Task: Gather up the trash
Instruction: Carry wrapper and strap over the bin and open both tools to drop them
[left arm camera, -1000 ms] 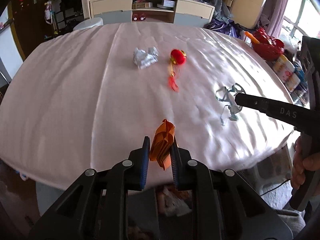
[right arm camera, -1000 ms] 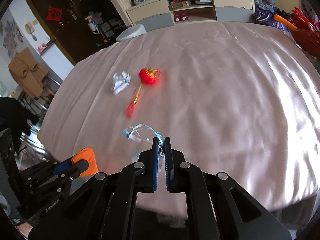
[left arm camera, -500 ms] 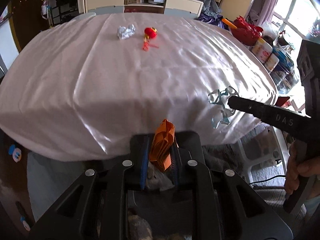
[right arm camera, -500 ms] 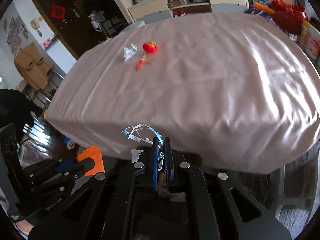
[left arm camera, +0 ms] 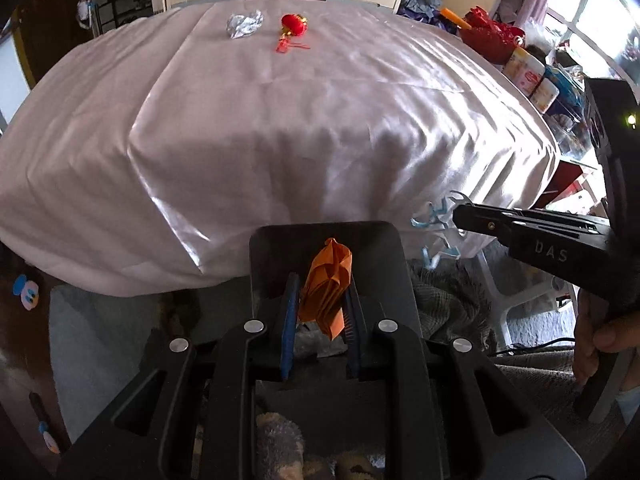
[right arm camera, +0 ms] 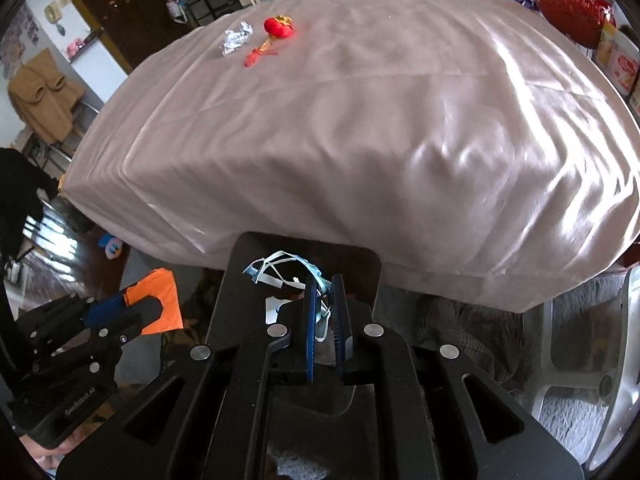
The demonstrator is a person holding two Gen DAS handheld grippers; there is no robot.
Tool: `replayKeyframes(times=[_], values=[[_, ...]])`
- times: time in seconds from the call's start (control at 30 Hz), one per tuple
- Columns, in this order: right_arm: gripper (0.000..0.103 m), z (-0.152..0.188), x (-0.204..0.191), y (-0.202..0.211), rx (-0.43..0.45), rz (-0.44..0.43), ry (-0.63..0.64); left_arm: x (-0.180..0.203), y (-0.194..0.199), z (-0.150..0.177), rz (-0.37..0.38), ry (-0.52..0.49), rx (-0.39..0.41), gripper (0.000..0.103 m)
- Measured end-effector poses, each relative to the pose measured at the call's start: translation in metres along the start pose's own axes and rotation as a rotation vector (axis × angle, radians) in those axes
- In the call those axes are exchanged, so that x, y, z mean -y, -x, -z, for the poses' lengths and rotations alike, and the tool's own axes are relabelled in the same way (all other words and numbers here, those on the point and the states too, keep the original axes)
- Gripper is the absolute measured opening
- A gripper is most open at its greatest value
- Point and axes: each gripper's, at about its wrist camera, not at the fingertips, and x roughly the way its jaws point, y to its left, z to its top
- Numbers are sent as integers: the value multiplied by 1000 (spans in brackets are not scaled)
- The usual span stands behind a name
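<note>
A: Claw status?
B: Left claw [left arm camera: 318,300] clamps orange paper [left arm camera: 326,288]; right claw [right arm camera: 323,312] pinches blue-white strip [right arm camera: 280,266]. Both over the black bin [left arm camera: 376,240], off the desk [left arm camera: 280,120]. Foil wad [left arm camera: 244,24] on desk.

Your left gripper [left arm camera: 318,324] and right gripper [right arm camera: 324,320] are matte black, with blue finger pads, silver round screws and triangular cut-outs.
</note>
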Motion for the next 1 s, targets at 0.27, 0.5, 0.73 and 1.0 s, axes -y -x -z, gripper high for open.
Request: replayKeyframes(times=[0.27, 0.5, 0.73, 1.0], values=[[11, 4, -3, 2, -2, -45, 4, -7, -3, 1, 10, 31, -17, 25], [30, 2, -2, 0, -11, -66, -13, -8, -3, 1, 5, 30, -20, 43], [57, 1, -1, 3, 11, -73, -24, -9, 0, 1, -3, 27, -9, 61], [78, -5, 3, 17, 93, -89, -64, -16, 4, -2, -11, 44, 14, 85]])
